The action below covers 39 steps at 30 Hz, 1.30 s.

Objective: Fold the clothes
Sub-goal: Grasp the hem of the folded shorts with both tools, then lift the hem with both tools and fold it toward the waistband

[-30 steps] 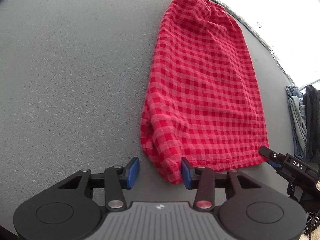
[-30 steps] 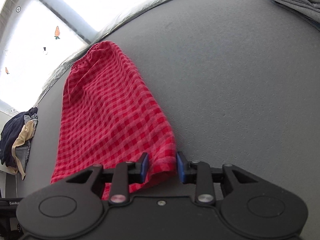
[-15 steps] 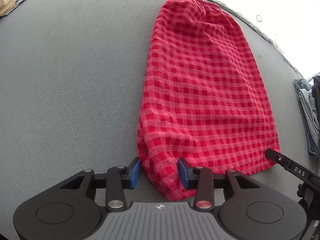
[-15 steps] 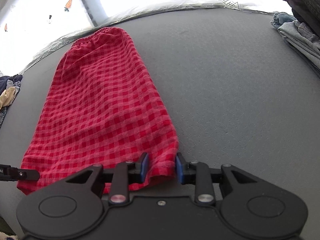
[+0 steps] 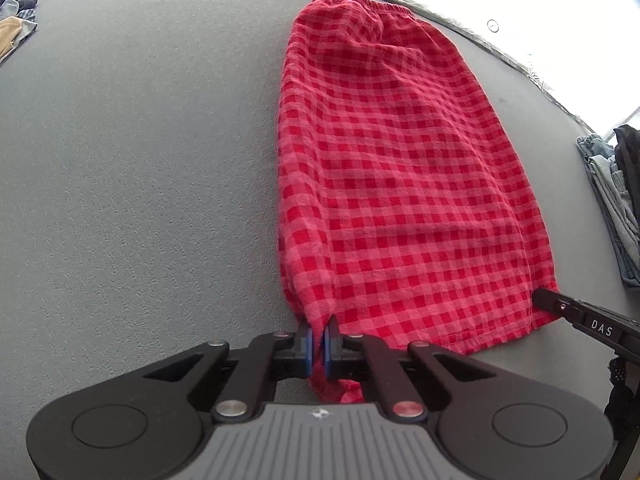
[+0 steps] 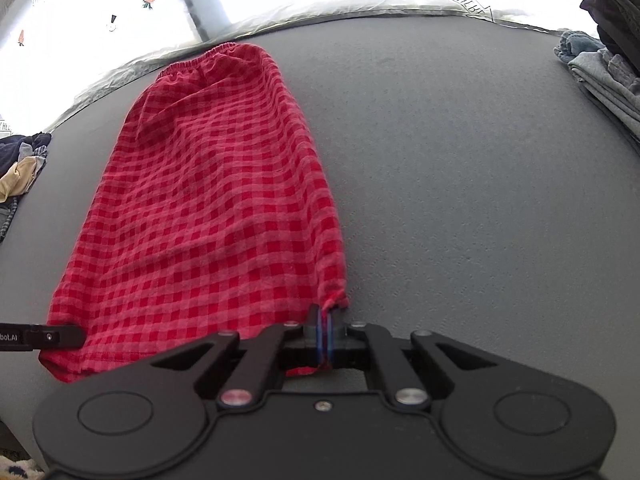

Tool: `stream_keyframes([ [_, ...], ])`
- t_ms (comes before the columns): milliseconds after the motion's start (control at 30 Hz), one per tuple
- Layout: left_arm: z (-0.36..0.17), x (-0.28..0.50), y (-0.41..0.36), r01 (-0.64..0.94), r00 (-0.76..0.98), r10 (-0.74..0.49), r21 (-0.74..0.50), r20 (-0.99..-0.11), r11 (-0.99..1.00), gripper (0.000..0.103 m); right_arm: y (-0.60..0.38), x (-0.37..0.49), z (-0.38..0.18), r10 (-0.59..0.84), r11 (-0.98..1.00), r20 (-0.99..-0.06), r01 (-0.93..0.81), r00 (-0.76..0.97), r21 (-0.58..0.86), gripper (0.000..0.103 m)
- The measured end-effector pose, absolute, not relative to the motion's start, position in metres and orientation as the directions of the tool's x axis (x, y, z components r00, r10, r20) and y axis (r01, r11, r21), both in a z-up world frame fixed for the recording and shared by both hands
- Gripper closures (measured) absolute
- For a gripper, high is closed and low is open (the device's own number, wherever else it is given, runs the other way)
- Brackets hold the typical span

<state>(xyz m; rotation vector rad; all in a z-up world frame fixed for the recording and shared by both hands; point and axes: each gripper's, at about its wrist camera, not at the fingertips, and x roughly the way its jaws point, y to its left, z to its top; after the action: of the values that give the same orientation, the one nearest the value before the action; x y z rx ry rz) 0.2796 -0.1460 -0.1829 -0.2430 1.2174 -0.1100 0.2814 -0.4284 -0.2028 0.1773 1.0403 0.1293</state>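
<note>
A red checked garment [image 5: 400, 184] lies flat on the grey table [image 5: 140, 180], its elastic waistband at the far end and its hem near me. My left gripper [image 5: 317, 340] is shut on the hem's left corner. My right gripper [image 6: 325, 334] is shut on the hem's right corner of the same garment [image 6: 216, 216]. The right gripper's finger [image 5: 584, 318] shows at the right edge of the left wrist view. The left gripper's finger [image 6: 40, 337] shows at the left edge of the right wrist view.
A stack of folded grey and blue clothes [image 6: 600, 76] sits at the table's right side, also in the left wrist view [image 5: 612, 200]. A heap of dark and tan clothes [image 6: 20, 164] lies at the left side. The table's far edge [image 6: 360, 16] meets a bright window.
Both grippers were open around the hem corners and have closed on them. Both views have swung to look along the garment.
</note>
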Motion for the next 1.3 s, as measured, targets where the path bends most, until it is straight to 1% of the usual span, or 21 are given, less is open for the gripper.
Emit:
stream_keyframes([
  [133, -0.174, 0.272, -0.137, -0.067, 0.357, -0.22, -0.26, -0.908, 0.963, 0.098, -0.436, 0.275, -0.195, 0.211, 0.969, -0.835, 0.002, 0.508, 0.246, 0.101],
  [267, -0.154, 0.266, -0.124, -0.096, 0.392, -0.242, -0.302, -0.887, 0.949, 0.099, -0.446, 0.261, -0.179, 0.267, 0.943, -0.805, 0.027, 0.529, 0.33, 0.101],
  [333, -0.137, 0.26, -0.117, -0.106, 0.42, -0.276, -0.349, -0.864, 0.931, 0.1, -0.453, 0.252, -0.167, 0.308, 0.919, -0.771, 0.034, 0.557, 0.392, 0.101],
  [400, -0.117, 0.254, -0.109, -0.109, 0.456, -0.315, -0.403, -0.833, 0.909, 0.1, -0.463, 0.242, -0.148, 0.373, 0.874, -0.706, 0.028, 0.602, 0.485, 0.101],
  [600, -0.066, 0.246, -0.098, -0.098, 0.551, -0.346, -0.471, -0.759, 0.877, 0.1, -0.485, 0.223, -0.105, 0.428, 0.783, -0.574, 0.03, 0.698, 0.621, 0.101],
  [667, -0.057, 0.245, -0.098, -0.092, 0.566, -0.358, -0.489, -0.743, 0.868, 0.1, -0.489, 0.22, -0.094, 0.433, 0.771, -0.546, 0.019, 0.718, 0.636, 0.101],
  [767, -0.051, 0.241, -0.101, -0.081, 0.577, -0.351, -0.479, -0.738, 0.874, 0.1, -0.49, 0.217, -0.082, 0.428, 0.773, -0.523, 0.001, 0.737, 0.634, 0.101],
  [867, -0.064, 0.238, -0.105, -0.104, 0.547, -0.322, -0.444, -0.772, 0.89, 0.1, -0.491, 0.217, -0.087, 0.42, 0.783, -0.554, 0.022, 0.719, 0.621, 0.101],
  [1033, -0.076, 0.248, -0.103, -0.152, 0.526, -0.31, -0.446, -0.792, 0.882, 0.1, -0.498, 0.218, -0.113, 0.429, 0.759, -0.611, 0.102, 0.665, 0.643, 0.101],
  [1200, -0.087, 0.259, -0.101, -0.2, 0.504, -0.301, -0.448, -0.81, 0.871, 0.1, -0.499, 0.233, -0.121, 0.457, 0.737, -0.608, 0.106, 0.65, 0.668, 0.101],
  [1300, -0.094, 0.265, -0.099, -0.229, 0.49, -0.296, -0.449, -0.82, 0.864, 0.1, -0.495, 0.248, -0.123, 0.457, 0.75, -0.613, 0.092, 0.644, 0.655, 0.101],
])
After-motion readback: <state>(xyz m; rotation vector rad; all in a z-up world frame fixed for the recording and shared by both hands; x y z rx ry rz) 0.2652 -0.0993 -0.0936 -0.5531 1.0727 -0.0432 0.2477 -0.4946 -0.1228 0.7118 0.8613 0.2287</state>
